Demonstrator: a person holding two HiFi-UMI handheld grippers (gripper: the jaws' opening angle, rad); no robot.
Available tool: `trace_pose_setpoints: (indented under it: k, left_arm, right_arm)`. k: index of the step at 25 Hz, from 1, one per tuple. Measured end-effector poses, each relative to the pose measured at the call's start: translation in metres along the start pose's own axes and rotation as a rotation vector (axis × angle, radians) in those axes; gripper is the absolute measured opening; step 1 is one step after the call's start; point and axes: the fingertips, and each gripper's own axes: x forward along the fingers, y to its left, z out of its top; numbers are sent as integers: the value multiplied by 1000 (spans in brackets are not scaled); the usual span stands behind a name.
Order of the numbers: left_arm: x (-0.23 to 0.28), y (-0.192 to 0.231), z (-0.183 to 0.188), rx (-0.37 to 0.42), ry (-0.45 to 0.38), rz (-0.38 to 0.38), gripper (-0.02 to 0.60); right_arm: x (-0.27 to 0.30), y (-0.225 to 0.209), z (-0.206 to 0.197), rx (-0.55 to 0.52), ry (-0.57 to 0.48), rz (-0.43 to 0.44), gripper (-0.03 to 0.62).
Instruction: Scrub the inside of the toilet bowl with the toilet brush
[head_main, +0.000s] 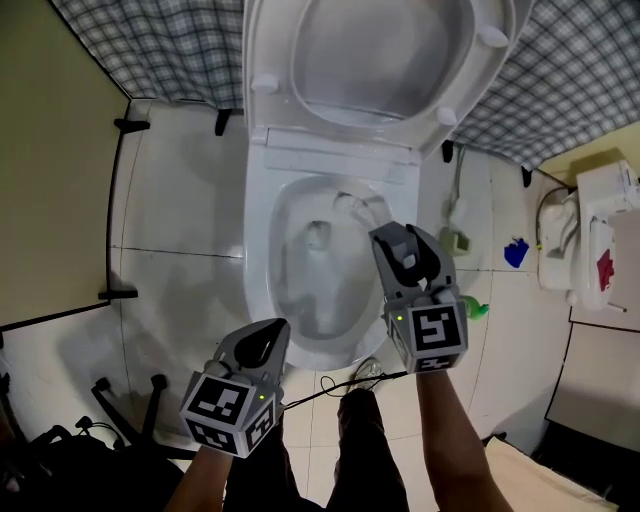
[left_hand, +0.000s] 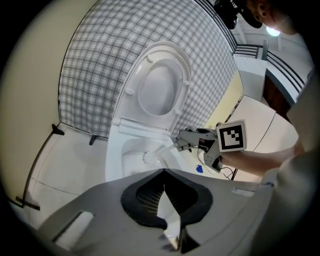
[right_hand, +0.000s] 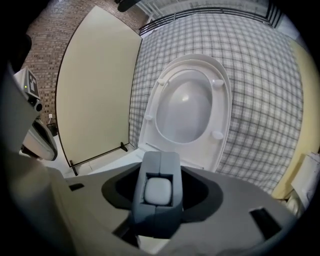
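Between the right gripper's (head_main: 393, 243) jaws the toilet brush (left_hand: 150, 157) is pinched by its white handle, bristle head ahead and below them inside the toilet bowl (head_main: 262, 262). Best to press the bristles to the glazed wall and sweep under the rim. The left gripper (head_main: 264, 342), jaws pressed together and empty, hangs short of the bowl. Glossy floor tiles (head_main: 170, 210); a checked wall (head_main: 150, 40) beyond
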Motion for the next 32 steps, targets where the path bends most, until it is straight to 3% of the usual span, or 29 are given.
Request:
trace_pose_setpoints:
  k: [6,18,28,32]
  left_arm:
    - [9,-18,-5,-12,3,-18,-6]
    - [1,-35,-11,-41,-20,-34,-6]
    - [-20,-20,-16,-5,10,-12,-6]
    - [-24,-10,-11,13,12,-5,-6]
  right_arm:
    - [-39,-8,-26,12,78,8,219]
    - [-99,46,-57,-19,243,214,219]
    - [-94,104,-67,77,256,296,219]
    - [-74,117,-56,101,217,306,219]
